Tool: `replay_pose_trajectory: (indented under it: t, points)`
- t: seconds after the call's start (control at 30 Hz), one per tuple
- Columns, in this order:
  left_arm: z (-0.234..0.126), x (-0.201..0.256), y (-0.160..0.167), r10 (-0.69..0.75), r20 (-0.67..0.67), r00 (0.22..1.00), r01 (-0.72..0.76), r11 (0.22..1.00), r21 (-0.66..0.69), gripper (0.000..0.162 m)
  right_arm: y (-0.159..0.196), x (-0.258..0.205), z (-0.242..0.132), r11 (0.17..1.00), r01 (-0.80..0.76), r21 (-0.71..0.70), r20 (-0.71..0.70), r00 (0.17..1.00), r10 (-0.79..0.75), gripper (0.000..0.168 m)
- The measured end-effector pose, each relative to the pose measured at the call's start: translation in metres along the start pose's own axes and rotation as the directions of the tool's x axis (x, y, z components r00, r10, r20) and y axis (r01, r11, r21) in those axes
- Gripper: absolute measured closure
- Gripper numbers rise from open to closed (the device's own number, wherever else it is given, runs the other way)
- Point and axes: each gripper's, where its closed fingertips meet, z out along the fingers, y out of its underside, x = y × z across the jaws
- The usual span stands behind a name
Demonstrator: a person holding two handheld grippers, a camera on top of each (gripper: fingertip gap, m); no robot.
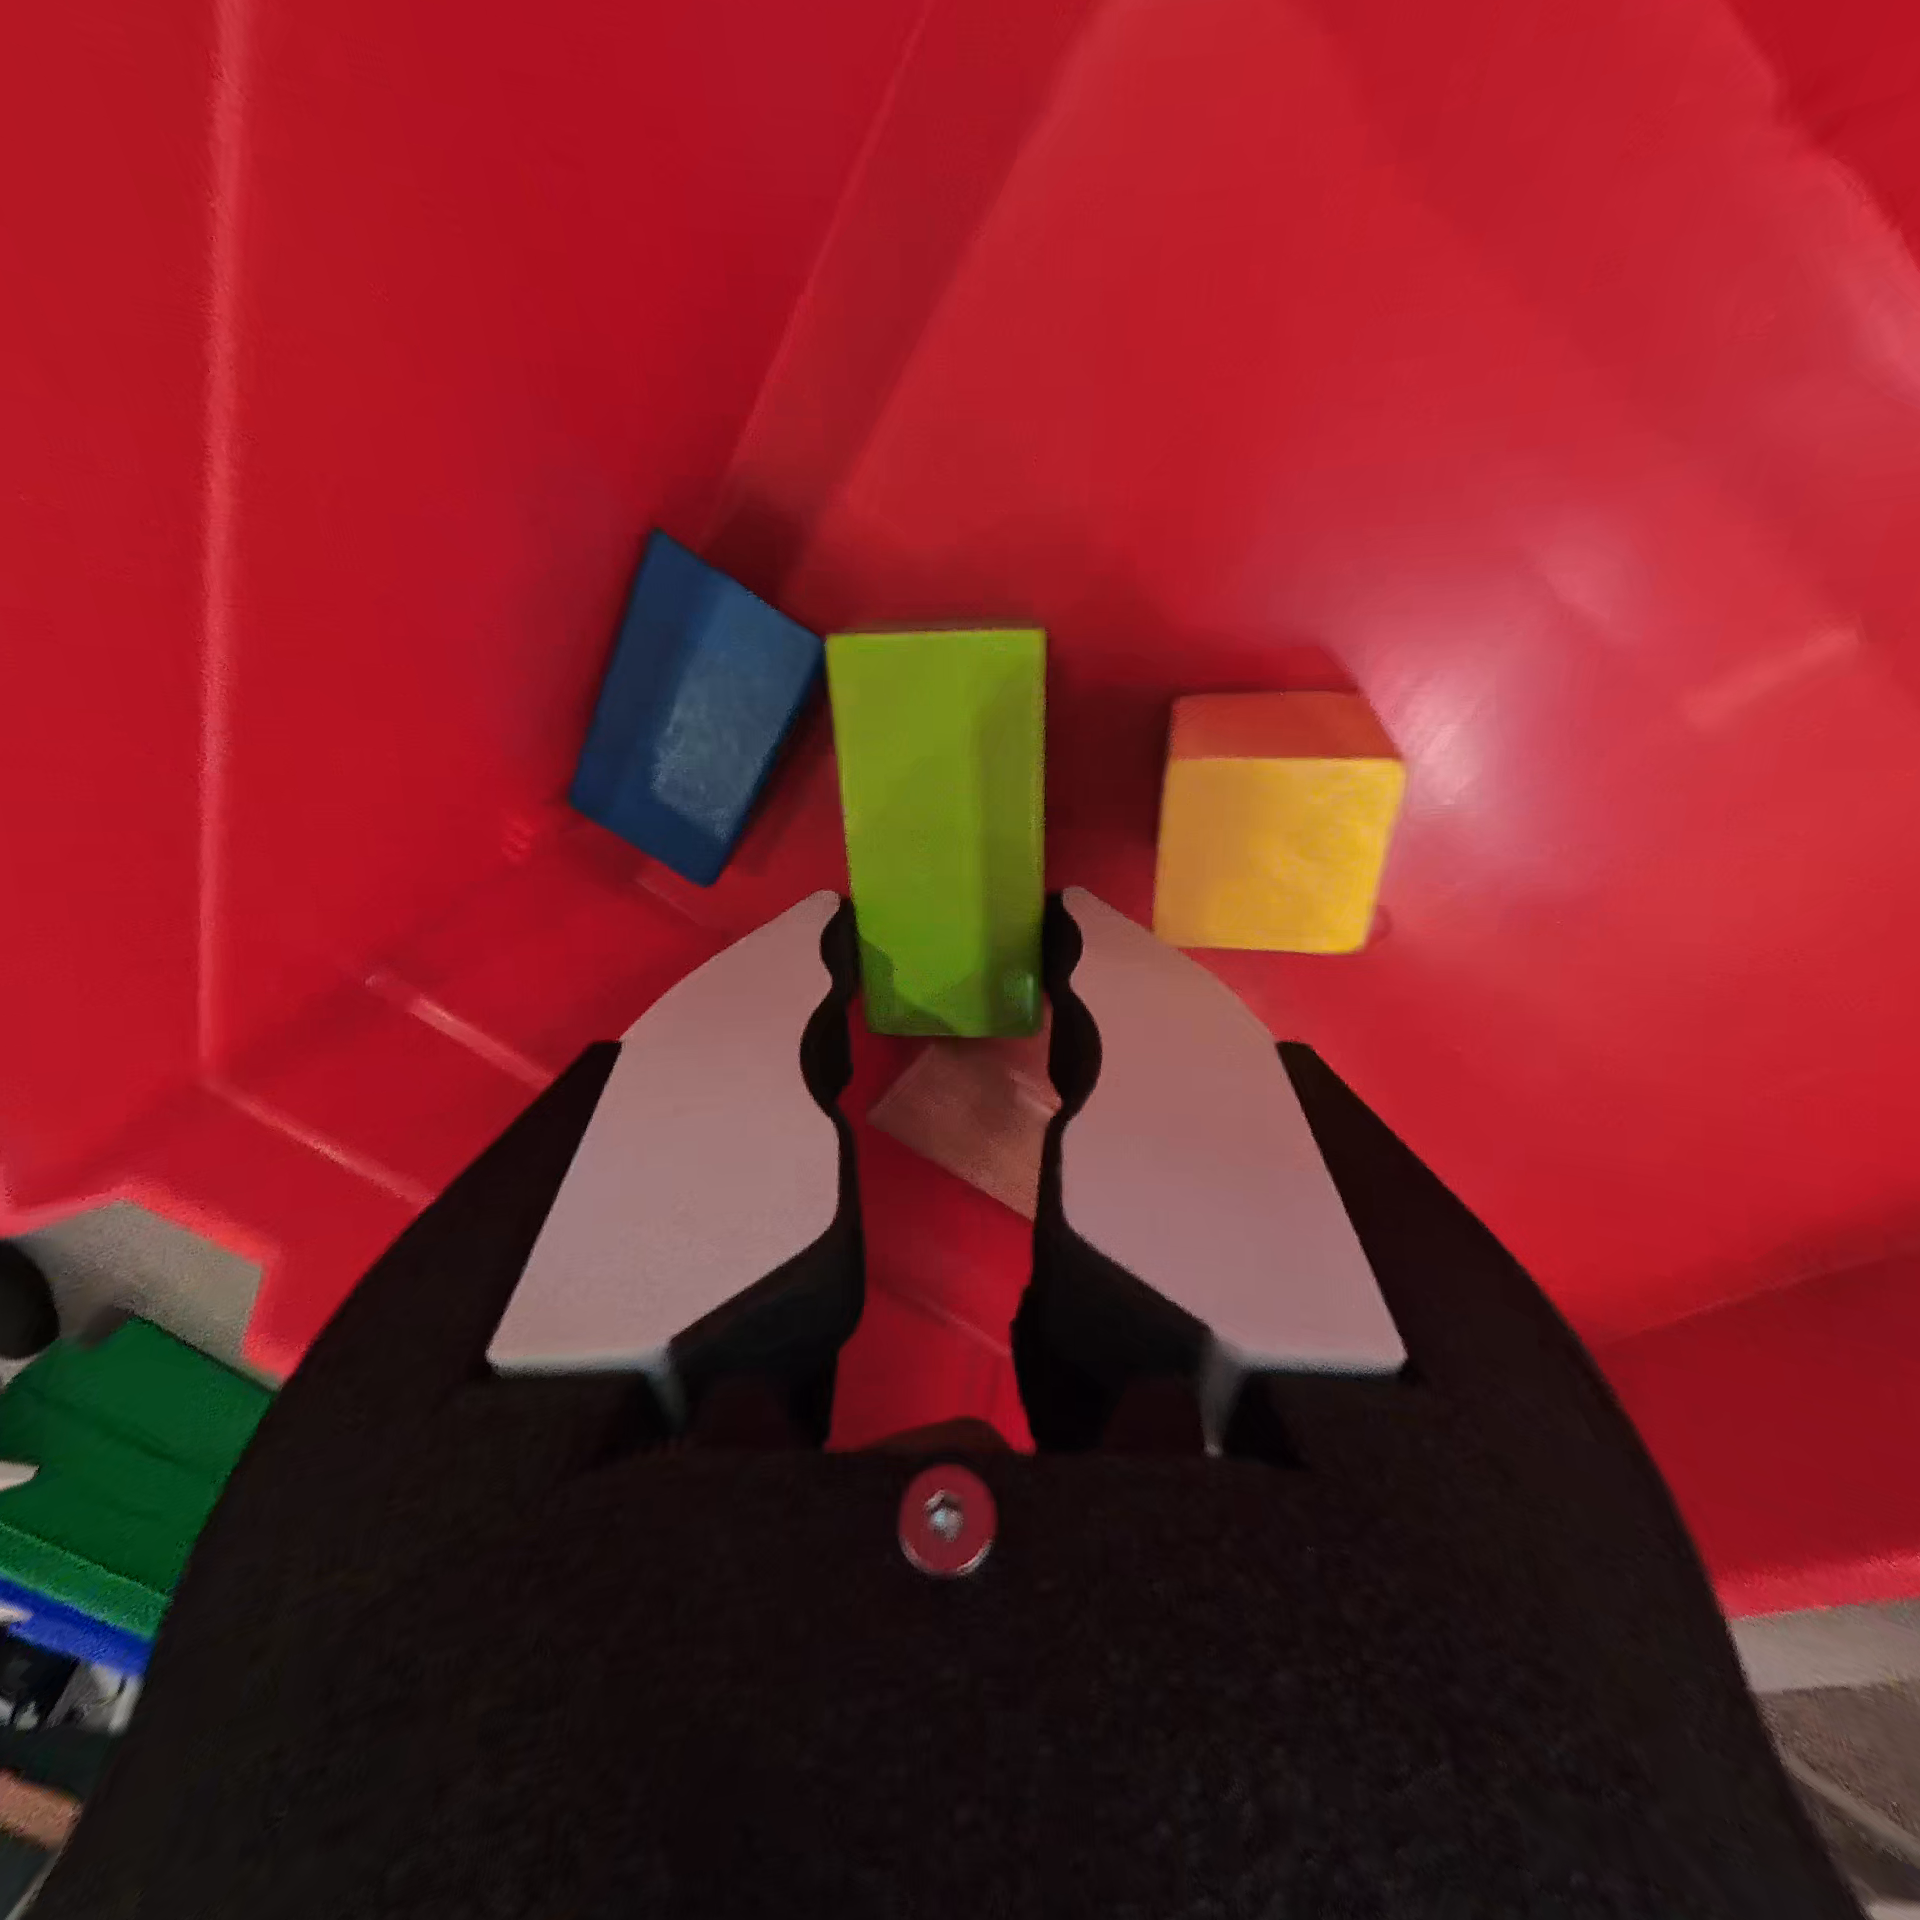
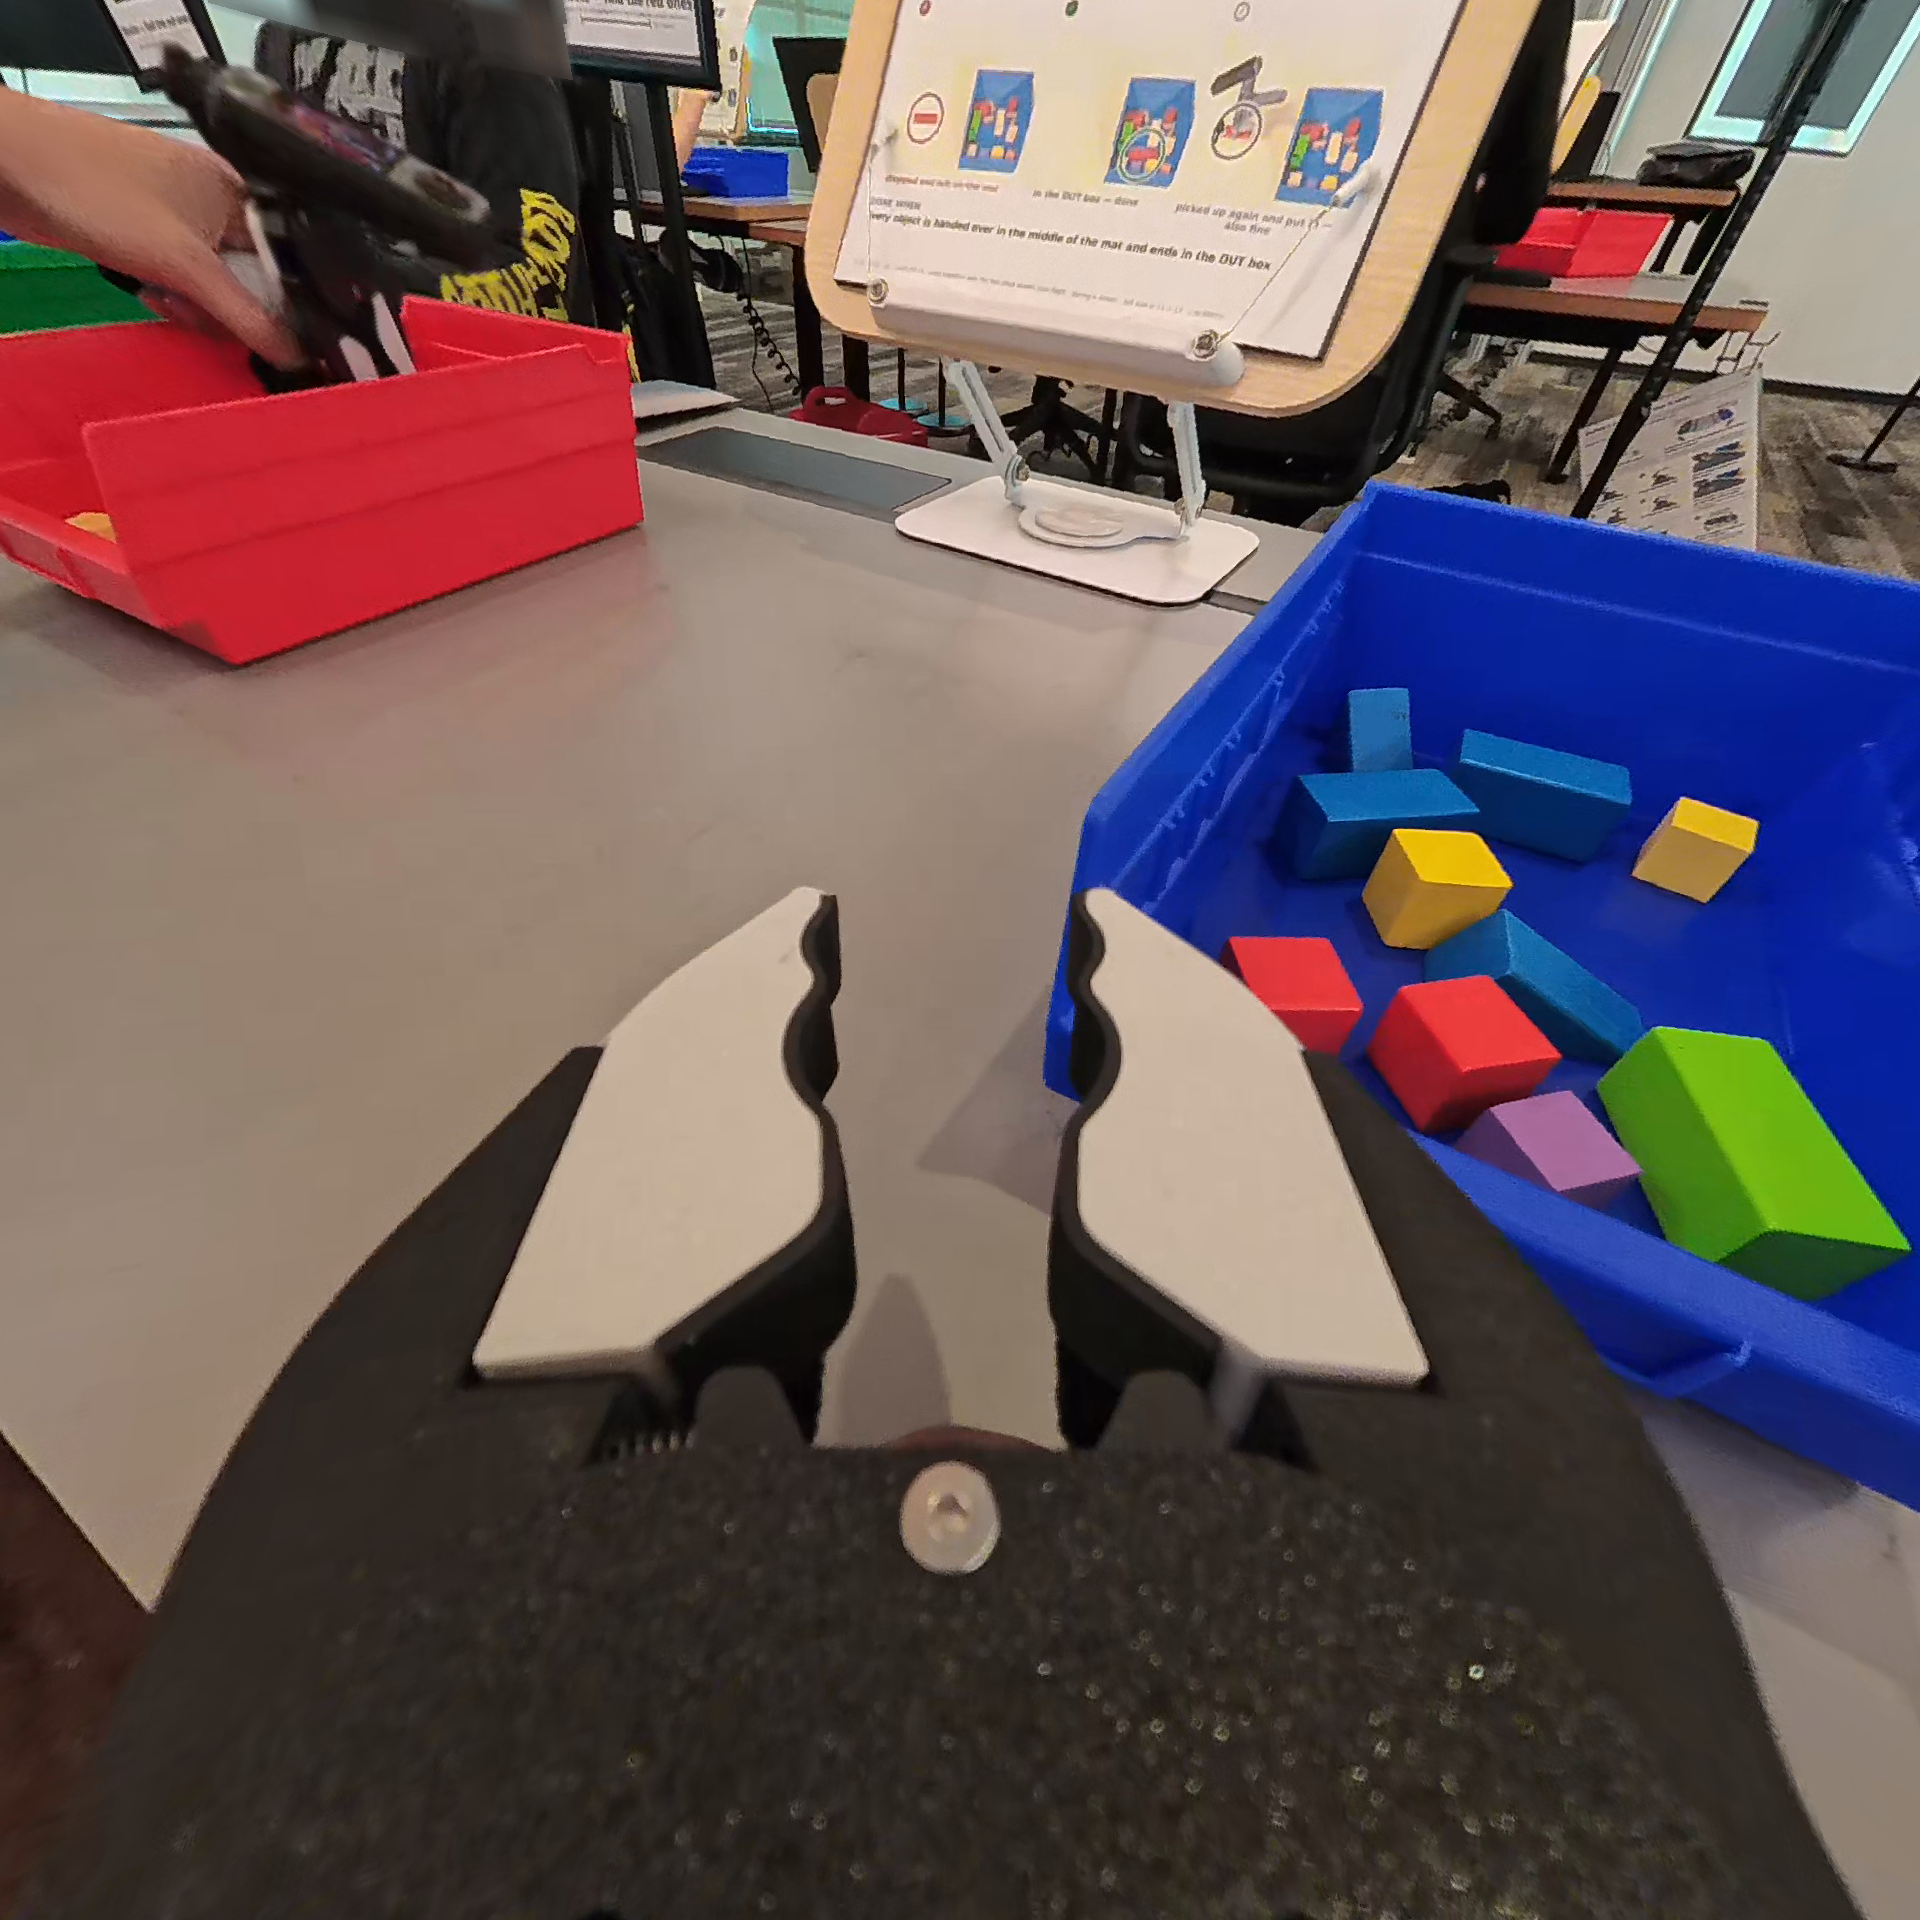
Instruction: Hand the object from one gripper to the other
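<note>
In the left wrist view, my left gripper (image 1: 945, 925) reaches down into the red bin (image 1: 416, 416), and its fingertips press both sides of an upright green block (image 1: 935, 790). A blue block (image 1: 696, 717) lies to its left and a yellow cube (image 1: 1273, 831) to its right on the bin floor. In the right wrist view, my right gripper (image 2: 951, 925) is open and empty over the grey table (image 2: 520, 831), just left of the blue bin (image 2: 1195, 790). The left gripper (image 2: 364, 353) also shows there, held by a hand inside the red bin (image 2: 364, 520) at the far left.
The blue bin holds several blocks: blue, yellow, red, a purple one (image 2: 1553, 1143) and a green one (image 2: 1745, 1153). A tilted board with an instruction sheet (image 2: 1122, 187) stands on a white base at the table's far edge. A green bin (image 2: 52, 291) sits behind the red one.
</note>
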Motion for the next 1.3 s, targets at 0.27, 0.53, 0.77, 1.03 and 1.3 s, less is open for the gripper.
replay_pose_trajectory:
  t: [0.27, 0.53, 0.77, 1.03, 1.3]
  points:
    - [-0.084, 0.053, -0.002, -0.014, -0.145, 0.989, 0.076, 0.897, 0.435, 0.128, -0.008, -0.008, 0.005, 1.0, -0.013, 0.021, 0.046, 0.999, 0.012, 0.126]
    - [-0.183, 0.157, -0.038, 0.236, -0.22, 0.946, 0.0, 0.684, 0.73, 0.129, -0.079, -0.093, 0.062, 0.994, 0.013, 0.11, 0.403, 0.914, -0.057, 0.123]
    - [-0.242, 0.27, -0.099, 0.528, -0.091, 0.845, -0.255, 0.547, 0.797, 0.129, -0.134, -0.174, 0.108, 0.975, 0.052, 0.216, 0.65, 0.737, -0.184, 0.112]
    - [-0.264, 0.338, -0.145, 0.651, -0.1, 0.753, -0.242, 0.414, 0.877, 0.129, -0.133, -0.172, 0.1, 0.966, 0.012, 0.256, 0.701, 0.686, -0.194, 0.133]
    - [-0.274, 0.339, -0.13, 0.366, -0.256, 0.895, 0.138, 0.319, 0.938, 0.101, -0.156, -0.107, 0.084, 0.96, 0.118, 0.255, 0.548, 0.8, -0.244, 0.134]
